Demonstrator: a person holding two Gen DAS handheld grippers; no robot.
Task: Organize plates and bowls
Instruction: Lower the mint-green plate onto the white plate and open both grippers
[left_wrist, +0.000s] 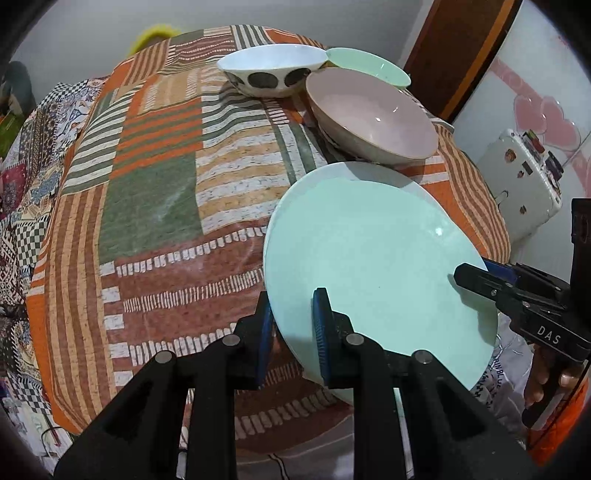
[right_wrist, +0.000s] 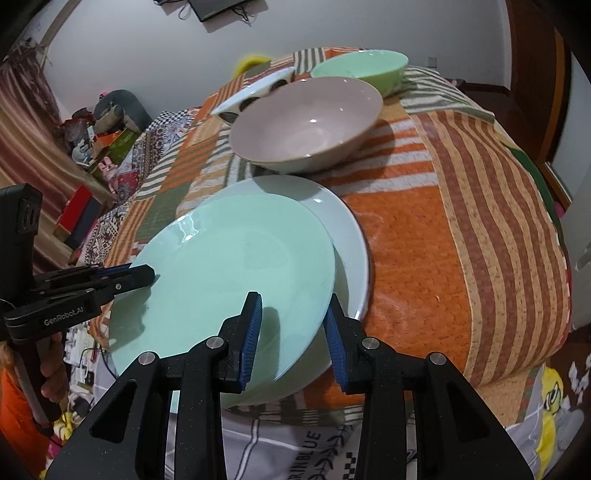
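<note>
Above the striped tablecloth (right_wrist: 461, 229), both grippers clamp the mint plate (right_wrist: 229, 266) by opposite rim edges: left gripper (left_wrist: 295, 332), right gripper (right_wrist: 295, 332). It hangs tilted over a pale plate (right_wrist: 351, 236), near the pink bowl (right_wrist: 306, 122).

Lower centre, the left gripper (left_wrist: 293, 332) clamps the rim of a round mint-green ceramic plate (left_wrist: 380, 258); the right gripper (left_wrist: 476, 275) grips its right edge
</note>
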